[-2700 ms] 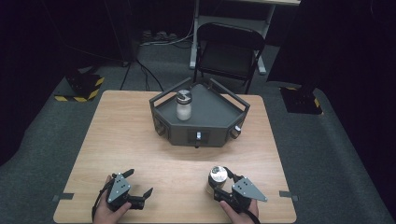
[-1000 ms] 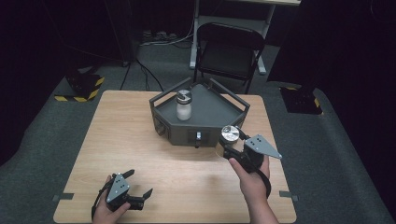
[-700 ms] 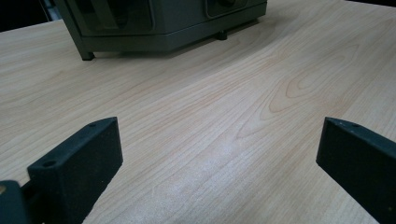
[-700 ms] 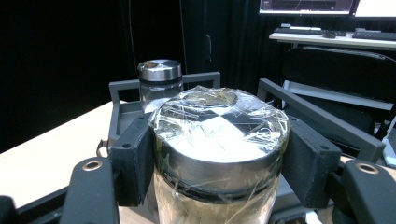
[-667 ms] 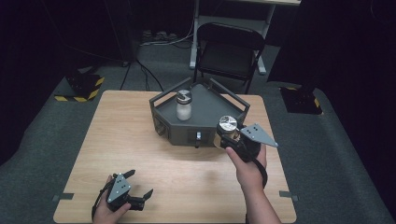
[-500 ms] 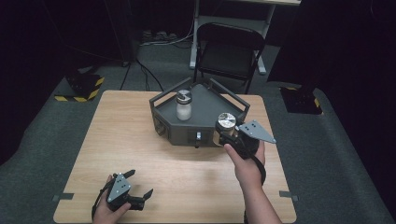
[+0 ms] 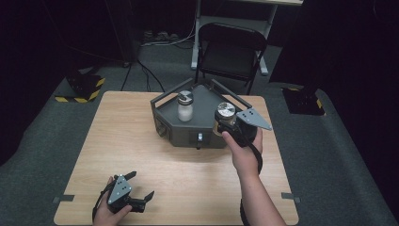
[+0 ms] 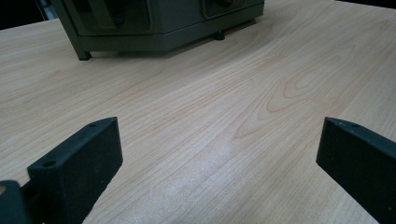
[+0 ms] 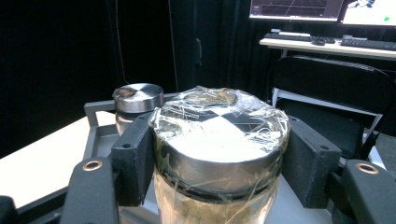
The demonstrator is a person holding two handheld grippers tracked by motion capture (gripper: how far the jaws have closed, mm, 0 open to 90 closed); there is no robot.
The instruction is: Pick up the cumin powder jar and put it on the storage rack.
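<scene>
Tray (image 7: 188, 134) sits mid-desk (image 7: 117, 141) toward far edge, one jar (image 7: 185, 106) inside. Second jar (image 7: 225, 117) over tray's right side. Chair (image 7: 233, 49) behind desk's far edge.

A wooden table (image 7: 141, 141) stood on grey carpet, and a dark grey angular tray (image 7: 197, 129) sat on its far half. Inside the tray stood a white jar with a metal lid (image 7: 185, 107). The right gripper (image 7: 225, 123), held in the person's right hand (image 7: 244, 150), was at the tray's right front edge with a second metal-lidded jar (image 7: 225, 114) between its jaws; whether that jar touched the tray could not be told from above. The left gripper (image 7: 140, 188) rested low at the table's near left edge, jaws spread apart, in the left hand (image 7: 109, 213). A black folding chair (image 7: 230, 52) stood beyond the table.
</scene>
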